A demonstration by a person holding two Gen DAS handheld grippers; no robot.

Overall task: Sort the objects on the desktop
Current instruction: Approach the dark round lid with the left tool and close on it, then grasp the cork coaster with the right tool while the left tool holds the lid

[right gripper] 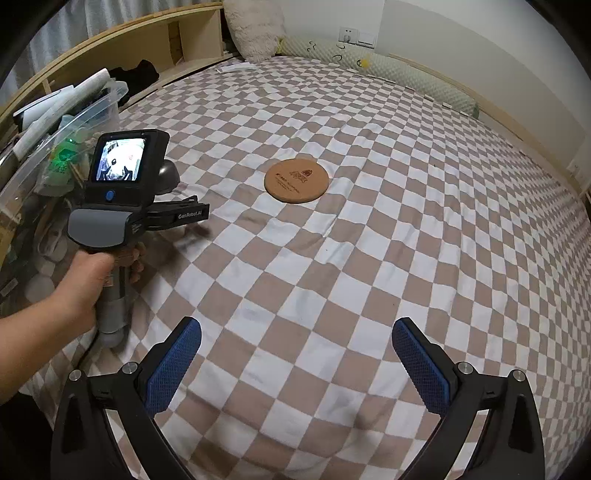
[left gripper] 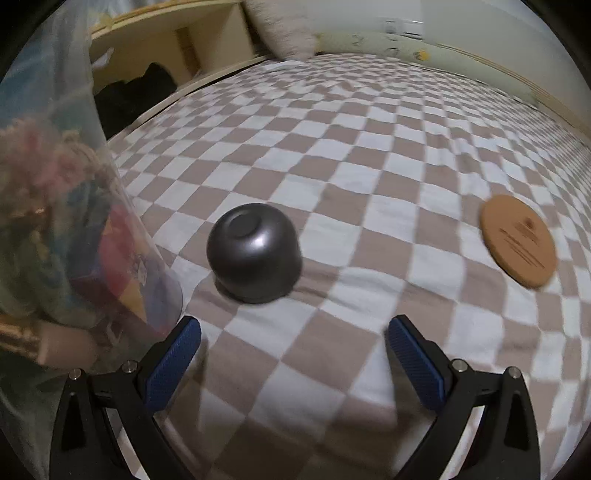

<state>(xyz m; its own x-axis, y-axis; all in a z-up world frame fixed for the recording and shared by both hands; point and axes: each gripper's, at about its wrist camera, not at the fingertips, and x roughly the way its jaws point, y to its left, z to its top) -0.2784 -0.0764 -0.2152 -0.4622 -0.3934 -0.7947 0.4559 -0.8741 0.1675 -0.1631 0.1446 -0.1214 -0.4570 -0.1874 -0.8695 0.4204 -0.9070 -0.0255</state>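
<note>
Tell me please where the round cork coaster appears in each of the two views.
Left wrist view: cork coaster lies at the right edge, right of the upside-down metal bowl.
Right wrist view: it lies in the centre, upper half.
Shared landmark: the checkered bedsheet under it.

Bed (right gripper: 369,258) covered in a brown-and-white checkered sheet fills most of both views. Light wooden shelving headboard (right gripper: 155,40) runs along the far left edge, with dark clothing in one cubby. Fluffy cream pillow (right gripper: 255,29) at the corner. Long pale bolster (right gripper: 376,66) lies along a white wall (right gripper: 480,37) with a switch plate (right gripper: 356,37).
</note>
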